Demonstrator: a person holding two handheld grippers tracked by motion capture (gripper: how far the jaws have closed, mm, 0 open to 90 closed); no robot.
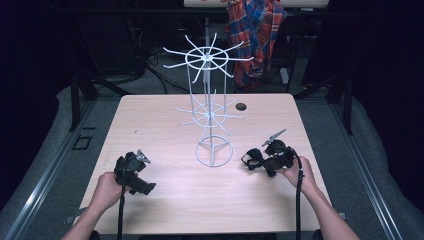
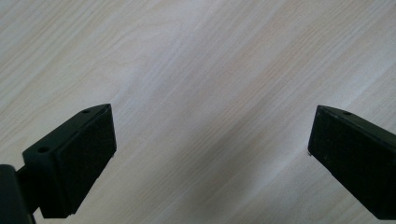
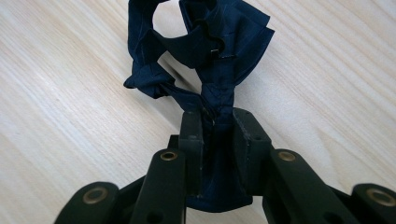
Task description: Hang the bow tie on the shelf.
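My right hand-held gripper (image 3: 217, 135) is squeezed tight on a dark blue bow tie (image 3: 205, 51). The jaws pinch one end of the cloth between them, and the rest of it sticks out past the tips toward 12 o'clock in the right gripper view. Its loops and folds lie on the worktop (image 3: 70, 93) just ahead of the jaws. So the long way of the bow tie runs straight on from the gripper, like a tail.

From above, I see the right hand-held gripper (image 1: 261, 161) near the right side of the worktop (image 1: 165, 200), with the bow tie (image 1: 252, 159) pointing toward 9 o'clock. The white wire rack (image 1: 210, 107) stands in the middle. Its round foot is just beside the bow tie, at about 9 o'clock from it. The hooks are higher up, toward 11 o'clock from my right gripper. I think the bow tie is meant to go on one of those hooks, so the lift has to go up and to the left.

My left hand-held gripper (image 2: 210, 149) is wide open and holds nothing. It looks down at bare wood. From above, the left hand-held gripper (image 1: 134, 172) sits well apart from the bow tie, at about 8 o'clock from the rack. The right hand is much nearer to the rack's hooks, and it already has the cloth.
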